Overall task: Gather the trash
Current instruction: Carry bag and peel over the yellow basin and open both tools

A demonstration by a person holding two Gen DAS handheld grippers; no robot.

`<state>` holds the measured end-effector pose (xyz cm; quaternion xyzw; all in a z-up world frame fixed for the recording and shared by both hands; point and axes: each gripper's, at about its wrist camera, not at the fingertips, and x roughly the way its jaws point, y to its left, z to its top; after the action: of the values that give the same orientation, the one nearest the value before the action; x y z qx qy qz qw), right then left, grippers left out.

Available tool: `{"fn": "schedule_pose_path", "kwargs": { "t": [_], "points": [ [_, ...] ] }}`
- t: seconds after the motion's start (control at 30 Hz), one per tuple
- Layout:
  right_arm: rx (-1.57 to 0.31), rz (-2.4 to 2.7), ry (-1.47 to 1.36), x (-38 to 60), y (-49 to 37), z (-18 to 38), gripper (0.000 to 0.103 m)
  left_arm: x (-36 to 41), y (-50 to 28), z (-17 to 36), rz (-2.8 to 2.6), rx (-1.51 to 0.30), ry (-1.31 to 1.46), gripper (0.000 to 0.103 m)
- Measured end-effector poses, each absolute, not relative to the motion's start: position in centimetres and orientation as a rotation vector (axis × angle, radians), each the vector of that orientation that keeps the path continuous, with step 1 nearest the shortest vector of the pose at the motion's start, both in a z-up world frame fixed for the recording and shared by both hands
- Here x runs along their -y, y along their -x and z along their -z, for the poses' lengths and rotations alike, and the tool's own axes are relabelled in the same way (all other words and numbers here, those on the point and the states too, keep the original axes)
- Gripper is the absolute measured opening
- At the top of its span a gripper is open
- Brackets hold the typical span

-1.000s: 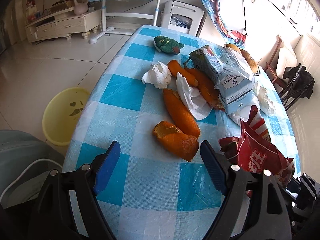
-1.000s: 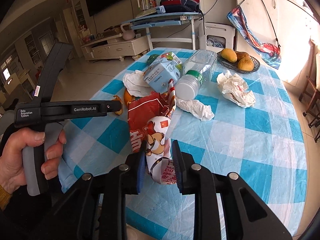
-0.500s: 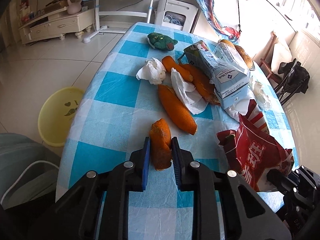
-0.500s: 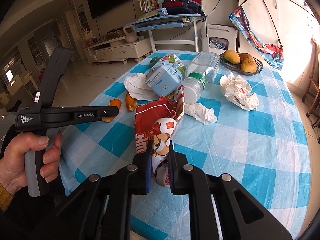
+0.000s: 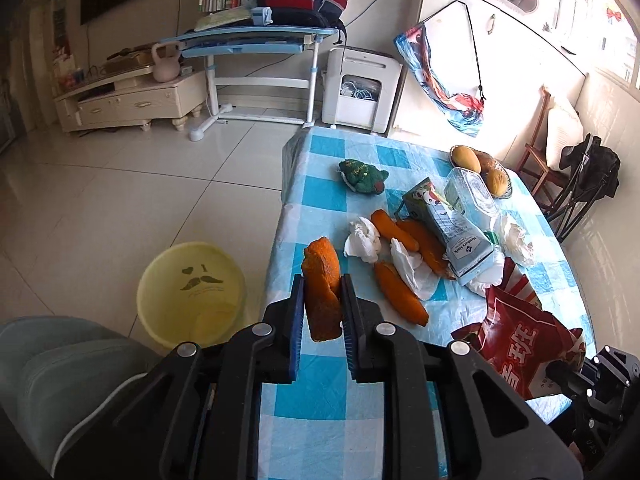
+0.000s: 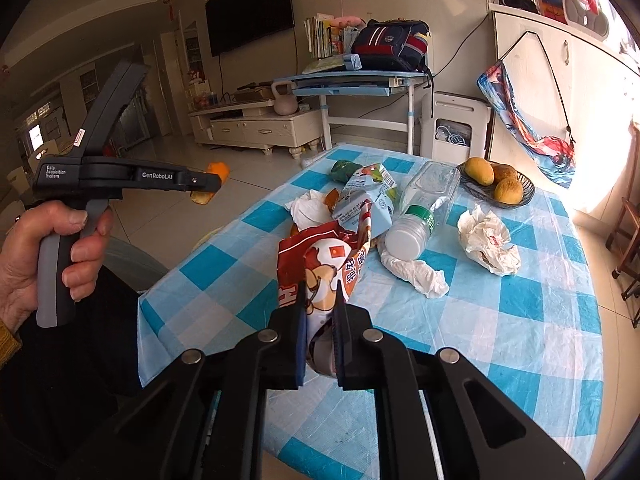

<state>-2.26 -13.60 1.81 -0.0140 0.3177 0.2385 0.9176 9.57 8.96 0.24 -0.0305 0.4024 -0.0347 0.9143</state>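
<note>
We are mid-collection: our left gripper [image 5: 321,312] is clamped on an orange peel [image 5: 321,284] held above the table edge [image 5: 276,248], and our right gripper [image 6: 320,316] pinches the red snack bag [image 6: 320,264] over the near tablecloth. Next, we judge, both loads go to the yellow bin [image 5: 192,288] on the floor just left of the table. Open floor surrounds the bin; the grey chair [image 5: 60,380] crowds the near side.
</note>
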Motion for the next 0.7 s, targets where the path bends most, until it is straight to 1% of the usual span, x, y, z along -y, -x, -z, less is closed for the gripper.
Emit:
{"fn": "schedule_pose_path", "kwargs": {
  "t": [0.17,0.27,0.4,0.5,0.7],
  "points": [
    [-0.617,-0.561,0.039,10.8,2.0,-3.4,0.011,-14.7,-10.8,-1.4,-0.016,-0.825,0.103,0.017],
    [-0.597,-0.607,0.051,8.3,0.9,-4.4,0.011,-19.1,-11.8,-0.6,-0.034,-0.859,0.241,0.017],
    [-0.574,-0.667,0.093,4.3,-0.8,-5.2,0.011,-22.6,-13.0,0.0,-0.073,-0.881,0.293,0.017],
    [-0.577,-0.702,0.13,1.5,-2.6,-4.9,0.011,-23.7,-14.1,1.2,-0.075,-0.909,0.291,0.017],
    [-0.625,-0.748,0.192,-3.8,-6.7,-2.7,0.011,-27.2,-17.8,6.5,-0.106,-1.032,0.401,0.017]
  ]
}}
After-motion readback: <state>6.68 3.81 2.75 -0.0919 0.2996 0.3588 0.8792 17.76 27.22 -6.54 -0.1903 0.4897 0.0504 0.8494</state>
